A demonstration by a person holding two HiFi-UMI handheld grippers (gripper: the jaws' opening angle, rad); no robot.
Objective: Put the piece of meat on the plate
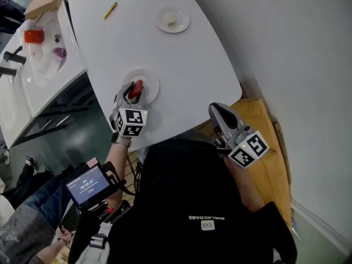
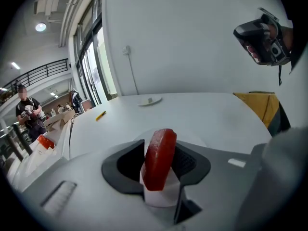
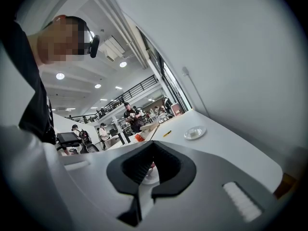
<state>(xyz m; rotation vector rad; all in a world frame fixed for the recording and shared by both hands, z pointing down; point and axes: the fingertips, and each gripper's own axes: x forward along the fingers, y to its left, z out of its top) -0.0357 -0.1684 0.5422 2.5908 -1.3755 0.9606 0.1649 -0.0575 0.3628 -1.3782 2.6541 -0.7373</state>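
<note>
Found upside-down white lettering (image 1: 207,218) on black top (image 1: 181,186), not legible; screen readout (image 1: 88,186) too small to read. Noted square black-and-white markers on both gripper cubes. Worked at white round-edged table (image 1: 187,65) in bright hall with balcony rail and ceiling lamps. Saw left gripper (image 1: 131,94) narrowly parted, piece of meat (image 2: 159,158) standing on edge between pads, over plate (image 1: 152,84). Saw right gripper (image 1: 215,111) at 4 o'clock of plate, all but closed, empty. Logged second plate (image 1: 163,16) at 1 o'clock, yellow pencil (image 1: 110,10) at 11.

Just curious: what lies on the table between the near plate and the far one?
Nothing; the head view shows bare white table between the near plate and the far plate.
</note>
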